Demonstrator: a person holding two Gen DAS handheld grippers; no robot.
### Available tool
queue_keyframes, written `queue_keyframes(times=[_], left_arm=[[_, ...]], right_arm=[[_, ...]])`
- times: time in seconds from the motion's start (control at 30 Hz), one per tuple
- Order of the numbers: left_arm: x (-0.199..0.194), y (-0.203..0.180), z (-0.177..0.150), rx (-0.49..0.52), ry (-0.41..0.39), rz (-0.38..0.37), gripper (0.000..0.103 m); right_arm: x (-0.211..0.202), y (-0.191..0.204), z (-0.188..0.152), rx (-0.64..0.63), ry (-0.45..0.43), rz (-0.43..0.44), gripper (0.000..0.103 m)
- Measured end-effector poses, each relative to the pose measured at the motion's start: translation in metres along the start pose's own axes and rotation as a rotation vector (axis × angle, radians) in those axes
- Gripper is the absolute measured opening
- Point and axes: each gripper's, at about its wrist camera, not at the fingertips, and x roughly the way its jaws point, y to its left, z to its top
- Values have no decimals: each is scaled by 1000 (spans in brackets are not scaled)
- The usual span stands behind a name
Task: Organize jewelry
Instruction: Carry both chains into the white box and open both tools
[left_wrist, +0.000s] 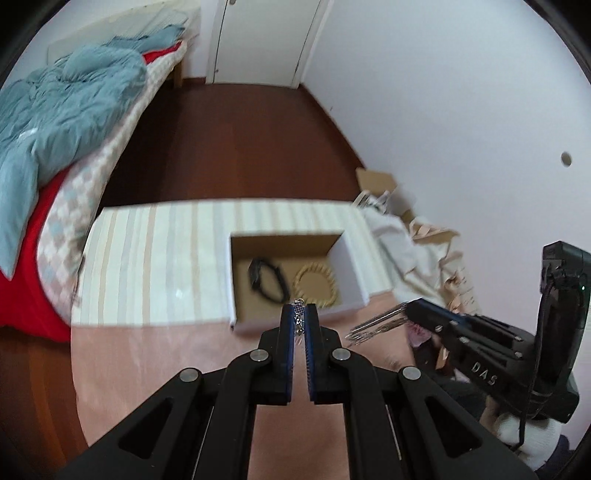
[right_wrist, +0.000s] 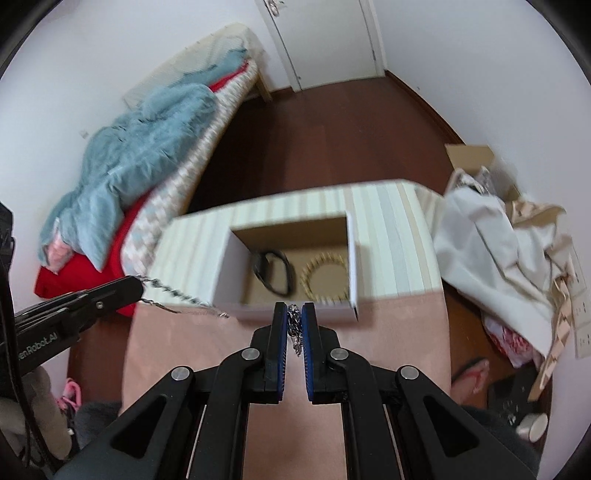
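An open white cardboard box (left_wrist: 352, 273) (right_wrist: 352, 254) stands on a striped cloth. In it lie a black band (left_wrist: 267, 282) (right_wrist: 275, 271) and a gold beaded bracelet (left_wrist: 317, 284) (right_wrist: 325, 278). My left gripper (left_wrist: 299, 312) is shut on a silver chain (left_wrist: 298, 317), just before the box's near wall. My right gripper (right_wrist: 294, 312) is shut on a silver chain (right_wrist: 294, 325) too. In the left wrist view the right gripper (left_wrist: 406, 308) holds blurred silver strands (left_wrist: 373, 325). In the right wrist view the left gripper (right_wrist: 138, 284) trails a chain (right_wrist: 177, 293).
The box stands on a low surface with striped cloth (left_wrist: 159, 258) and pink cloth (left_wrist: 155, 362). A bed with a blue duvet (left_wrist: 62, 122) is at the left. Crumpled white fabric and paper (right_wrist: 509, 251) and a cardboard box (right_wrist: 471, 157) lie at the right. The floor is dark wood (left_wrist: 240, 140).
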Motion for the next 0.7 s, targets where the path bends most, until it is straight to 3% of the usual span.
queue_keyframes(times=[0.17, 0.27, 0.53, 0.7], left_arm=[[15, -4, 31, 22, -10, 8, 3], [40, 0, 39, 24, 27, 23, 3], [109, 30, 19, -48, 177, 50, 3], [125, 38, 8, -71, 215, 51, 3]], right_arm=[[16, 6, 40, -49, -4, 4, 8], [37, 5, 56, -57, 24, 8, 8], [106, -4, 84, -58, 126, 6, 8], [134, 2, 91, -83, 173, 2, 8]])
